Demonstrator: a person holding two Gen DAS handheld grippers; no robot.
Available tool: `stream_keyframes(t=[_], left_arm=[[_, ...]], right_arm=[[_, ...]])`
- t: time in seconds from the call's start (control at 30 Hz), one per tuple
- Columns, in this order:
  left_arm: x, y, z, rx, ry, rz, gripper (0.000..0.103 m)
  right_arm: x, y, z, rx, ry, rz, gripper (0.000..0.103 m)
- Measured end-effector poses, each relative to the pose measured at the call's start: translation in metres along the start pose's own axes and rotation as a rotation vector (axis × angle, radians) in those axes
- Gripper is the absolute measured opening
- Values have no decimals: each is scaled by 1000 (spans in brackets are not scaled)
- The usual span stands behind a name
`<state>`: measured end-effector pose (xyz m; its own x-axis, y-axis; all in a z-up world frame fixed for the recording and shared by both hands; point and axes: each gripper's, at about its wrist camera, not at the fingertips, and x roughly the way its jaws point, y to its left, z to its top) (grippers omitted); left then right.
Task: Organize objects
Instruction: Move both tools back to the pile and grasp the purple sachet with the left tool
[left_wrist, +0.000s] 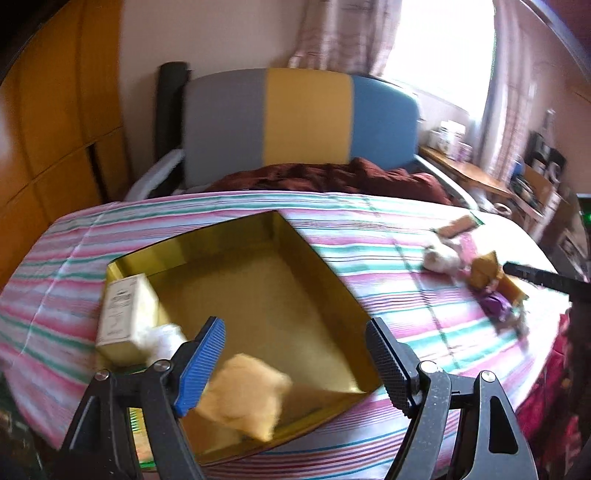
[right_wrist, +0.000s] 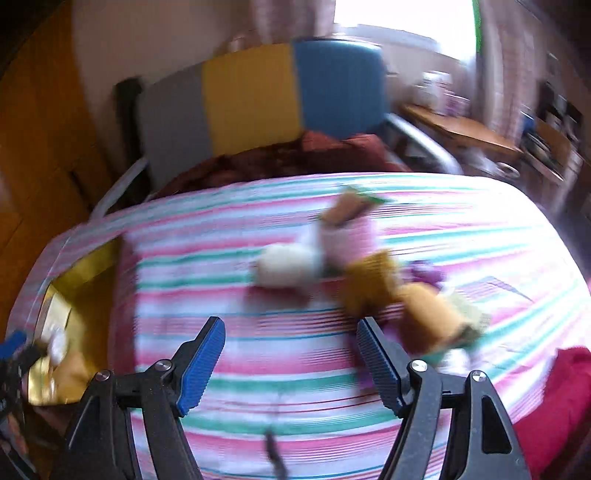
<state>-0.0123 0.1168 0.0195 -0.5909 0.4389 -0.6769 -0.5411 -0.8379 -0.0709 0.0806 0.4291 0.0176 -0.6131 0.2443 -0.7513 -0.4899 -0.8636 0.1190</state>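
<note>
One gold tray (left_wrist: 207, 243) on the striped bedspread (left_wrist: 369, 229) is seen holding one cream box (left_wrist: 123, 314), one white puff (left_wrist: 166, 338) and one tan plush (left_wrist: 245, 395) beneath the left gripper (left_wrist: 295, 360), spread apart and empty, while the right gripper (right_wrist: 291, 363), likewise spread apart, is held above the bedspread near a blurred toy cluster (right_wrist: 354, 266) of uncertain count.

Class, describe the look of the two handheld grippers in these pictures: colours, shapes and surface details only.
The left gripper has black angular plastic links with silver bolt heads; one ribbed pad is blue, the other looks black. The right gripper has the same black frame and bolts, with both ribbed pads blue. No cables, sleeves or markings show.
</note>
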Motion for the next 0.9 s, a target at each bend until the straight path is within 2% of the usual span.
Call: stream_keyframes(t=[0.17, 0.33, 0.43, 0.47, 0.6, 0.77, 0.9], left_arm=[[17, -45, 9, 79, 51, -101, 81], [38, -96, 14, 188, 100, -178, 81], [55, -124, 14, 228, 148, -250, 81], [61, -131, 15, 230, 166, -270, 81], [90, -167, 19, 226, 243, -354, 79], [125, -210, 24, 218, 327, -406, 73], [145, -240, 27, 203, 374, -433, 72]], right_arm=[[-12, -80, 7, 212, -40, -60, 79], [-12, -136, -4, 397, -43, -46, 80], [-9, -150, -10, 453, -29, -8, 82], [-6, -156, -13, 488, -23, 33, 82], [-4, -167, -17, 561, -42, 95, 82], [-1, -172, -19, 591, -50, 149, 82], [-2, -171, -19, 584, -49, 175, 82]])
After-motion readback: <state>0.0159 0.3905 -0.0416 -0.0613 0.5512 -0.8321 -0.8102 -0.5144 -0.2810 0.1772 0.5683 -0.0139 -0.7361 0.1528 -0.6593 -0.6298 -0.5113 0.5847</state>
